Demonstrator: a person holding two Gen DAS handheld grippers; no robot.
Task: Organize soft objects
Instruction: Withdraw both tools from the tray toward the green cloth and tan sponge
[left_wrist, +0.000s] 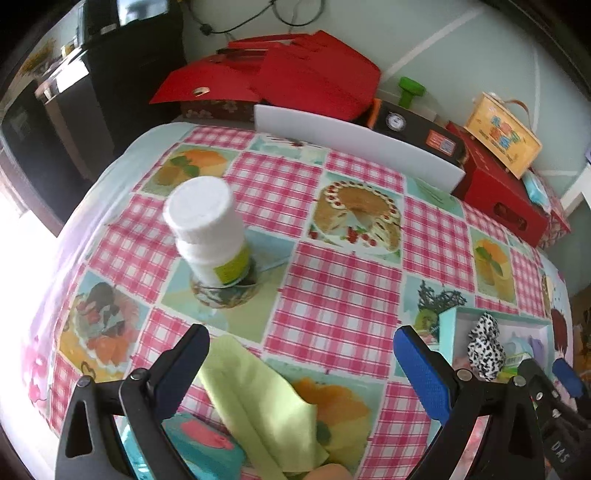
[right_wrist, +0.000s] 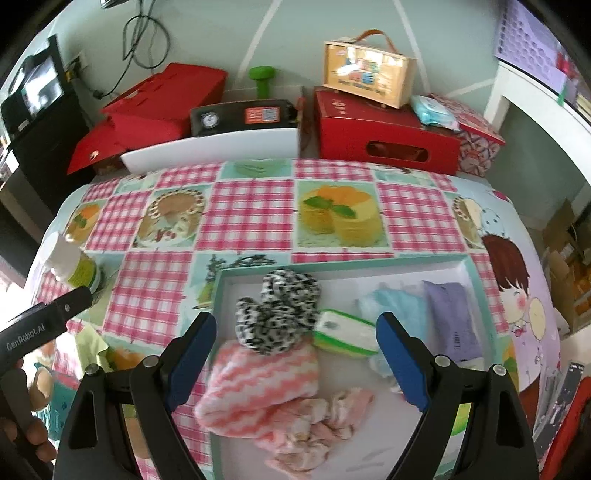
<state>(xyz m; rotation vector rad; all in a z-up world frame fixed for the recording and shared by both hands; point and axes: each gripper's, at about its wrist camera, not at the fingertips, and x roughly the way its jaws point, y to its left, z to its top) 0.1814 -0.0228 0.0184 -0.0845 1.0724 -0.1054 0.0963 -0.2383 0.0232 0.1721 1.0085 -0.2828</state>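
Between the wide-spread fingers of the right gripper lies a pink-and-white zigzag cloth, touching neither pad, with a crumpled pale pink cloth just beside it. Ahead of the fingers rests a black-and-white spotted scrunchie; toward the right finger sit a green-edged tissue pack, a blue pack and a purple pack. All lie in a teal-rimmed tray on the desk. The left gripper is also wide, empty, with a light green cloth between its fingers and a white bottle standing ahead of its left finger.
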